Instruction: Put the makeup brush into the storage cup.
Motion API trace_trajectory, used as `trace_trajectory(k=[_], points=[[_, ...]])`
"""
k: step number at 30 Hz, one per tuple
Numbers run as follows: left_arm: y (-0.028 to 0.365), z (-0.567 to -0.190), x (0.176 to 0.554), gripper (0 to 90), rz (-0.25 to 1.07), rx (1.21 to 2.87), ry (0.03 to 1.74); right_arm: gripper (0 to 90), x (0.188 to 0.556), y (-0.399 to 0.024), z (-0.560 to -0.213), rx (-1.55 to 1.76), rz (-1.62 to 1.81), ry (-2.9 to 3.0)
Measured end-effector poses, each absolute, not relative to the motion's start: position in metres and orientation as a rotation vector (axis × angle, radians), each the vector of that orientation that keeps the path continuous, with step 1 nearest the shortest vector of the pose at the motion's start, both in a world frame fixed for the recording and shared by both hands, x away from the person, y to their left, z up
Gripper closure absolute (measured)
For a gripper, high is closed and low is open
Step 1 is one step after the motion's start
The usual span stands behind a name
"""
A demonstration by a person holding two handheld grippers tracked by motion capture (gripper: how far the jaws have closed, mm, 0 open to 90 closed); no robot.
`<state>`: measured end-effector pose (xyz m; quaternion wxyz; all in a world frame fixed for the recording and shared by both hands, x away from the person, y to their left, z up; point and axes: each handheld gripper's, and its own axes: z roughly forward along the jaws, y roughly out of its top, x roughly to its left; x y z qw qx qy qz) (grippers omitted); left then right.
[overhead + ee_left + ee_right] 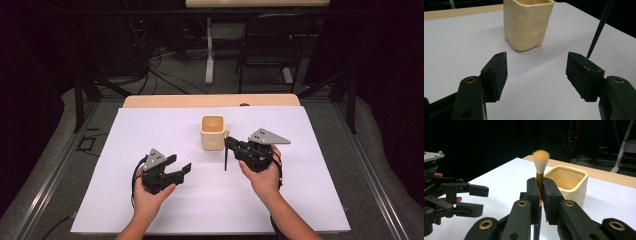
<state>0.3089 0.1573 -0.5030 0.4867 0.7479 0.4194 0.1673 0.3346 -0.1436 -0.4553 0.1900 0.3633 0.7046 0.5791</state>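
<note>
A cream square cup [212, 132] stands upright on the white sheet [150, 200], and its inside looks empty. My right gripper [231, 144] is just right of the cup, shut on a brush [226, 160]. The brush stands upright, its pale bristles [540, 161] on top and its dark handle [599, 27] pointing down at the sheet. The pads grip the golden ferrule [539, 182], with the cup [566, 182] close behind. My left gripper [183, 163] is open to the front left of the cup, nothing between its pads [496, 72]. It faces the cup [527, 23].
The white sheet covers most of a wooden table [210, 100], whose far edge shows behind it. A dark folding chair [272, 45] and a white table leg [209, 50] stand on the floor beyond. Black frame bars run along both sides.
</note>
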Motion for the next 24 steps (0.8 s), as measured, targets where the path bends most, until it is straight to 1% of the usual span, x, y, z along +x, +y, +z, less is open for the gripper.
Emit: trace_trajectory(k=[17, 24], points=[[0.165, -0.502, 0.313, 33.0, 0.420, 1.801, 1.050, 84.1, 0.352, -0.145, -0.442, 1.039, 1.623, 1.945], [0.167, -0.500, 0.315, 33.0, 0.424, 1.778, 1.061, 84.1, 0.356, -0.145, -0.432, 1.017, 1.572, 1.960]])
